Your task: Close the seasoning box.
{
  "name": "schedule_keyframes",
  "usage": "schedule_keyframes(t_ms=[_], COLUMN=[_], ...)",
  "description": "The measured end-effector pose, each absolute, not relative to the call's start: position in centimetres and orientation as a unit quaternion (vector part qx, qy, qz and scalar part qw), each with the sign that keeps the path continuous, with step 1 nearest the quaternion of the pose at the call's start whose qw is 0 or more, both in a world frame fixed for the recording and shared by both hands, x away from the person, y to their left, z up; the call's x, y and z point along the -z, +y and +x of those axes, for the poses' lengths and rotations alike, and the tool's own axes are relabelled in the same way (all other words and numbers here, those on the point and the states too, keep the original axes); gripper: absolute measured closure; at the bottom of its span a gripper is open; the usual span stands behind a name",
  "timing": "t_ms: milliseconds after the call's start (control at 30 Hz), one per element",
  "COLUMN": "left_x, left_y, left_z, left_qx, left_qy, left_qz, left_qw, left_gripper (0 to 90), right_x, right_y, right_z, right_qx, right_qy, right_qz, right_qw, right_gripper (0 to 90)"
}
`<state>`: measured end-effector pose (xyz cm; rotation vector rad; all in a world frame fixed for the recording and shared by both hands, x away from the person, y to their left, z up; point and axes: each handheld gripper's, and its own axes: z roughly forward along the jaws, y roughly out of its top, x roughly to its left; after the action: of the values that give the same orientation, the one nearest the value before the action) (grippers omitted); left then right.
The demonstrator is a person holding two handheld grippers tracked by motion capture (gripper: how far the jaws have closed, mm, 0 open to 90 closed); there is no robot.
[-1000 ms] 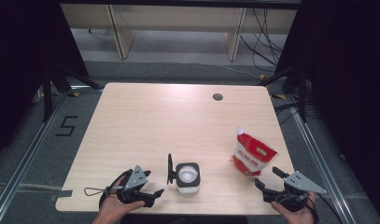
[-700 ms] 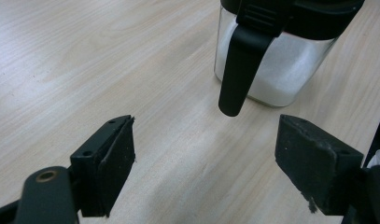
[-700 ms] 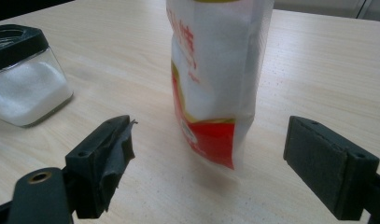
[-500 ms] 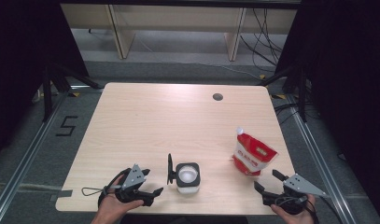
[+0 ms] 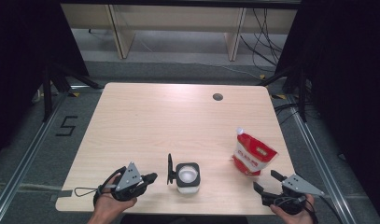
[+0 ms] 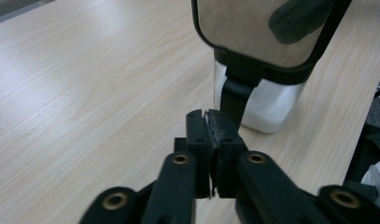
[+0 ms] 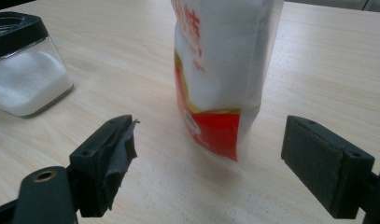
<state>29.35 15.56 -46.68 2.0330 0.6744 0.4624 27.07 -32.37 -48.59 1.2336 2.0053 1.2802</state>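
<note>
A square glass jar (image 5: 187,177) of white powder stands near the table's front edge, its black hinged lid (image 5: 170,169) swung up on the left side. My left gripper (image 5: 150,178) lies just left of the lid; its jaws have just been closing and now meet with nothing between them. In the left gripper view the shut left gripper (image 6: 209,117) points at the jar (image 6: 267,105) under the raised lid (image 6: 253,32). A red and white pouch (image 5: 253,155) stands at the right. My right gripper (image 5: 265,180) is open just in front of it, and in the right gripper view the pouch (image 7: 220,60) stands beyond the right gripper (image 7: 208,140).
The light wooden table (image 5: 178,121) has a round cable hole (image 5: 218,97) at the back right. Dark stands and cables flank the table on both sides. The jar (image 7: 26,79) sits at the far left of the right gripper view.
The left gripper's jaws have gone from wide apart to shut, and that hand has risen slightly. The right gripper, jar and pouch have stayed put.
</note>
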Motion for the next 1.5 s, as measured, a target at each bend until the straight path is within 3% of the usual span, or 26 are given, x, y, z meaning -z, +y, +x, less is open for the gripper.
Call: schedule_keyframes(t_ms=[67, 800, 1333, 1500], left_x=[46.2, 42.5, 42.8, 43.3], left_y=[15.2, 12.9, 9.9, 9.7], left_z=[29.3, 29.7, 30.8, 31.0], left_qx=[-0.179, -0.183, -0.169, -0.166], left_qy=[0.271, 0.233, 0.213, 0.212], left_qz=[0.823, 0.817, 0.831, 0.835], left_qw=[0.466, 0.494, 0.484, 0.481], left_gripper=[89.3, 89.4, 89.4, 89.3], right_x=[48.6, 48.5, 48.5, 48.4], right_y=[-32.7, -32.9, -32.9, -32.6], right_z=[27.4, 27.3, 27.4, 27.1], right_qx=[-0.468, -0.466, -0.467, -0.467], right_qy=[0.734, 0.729, 0.731, 0.728], right_qz=[0.425, 0.434, 0.43, 0.447], right_qw=[0.25, 0.25, 0.252, 0.229], right_gripper=[18.6, 20.0, 20.3, 20.4])
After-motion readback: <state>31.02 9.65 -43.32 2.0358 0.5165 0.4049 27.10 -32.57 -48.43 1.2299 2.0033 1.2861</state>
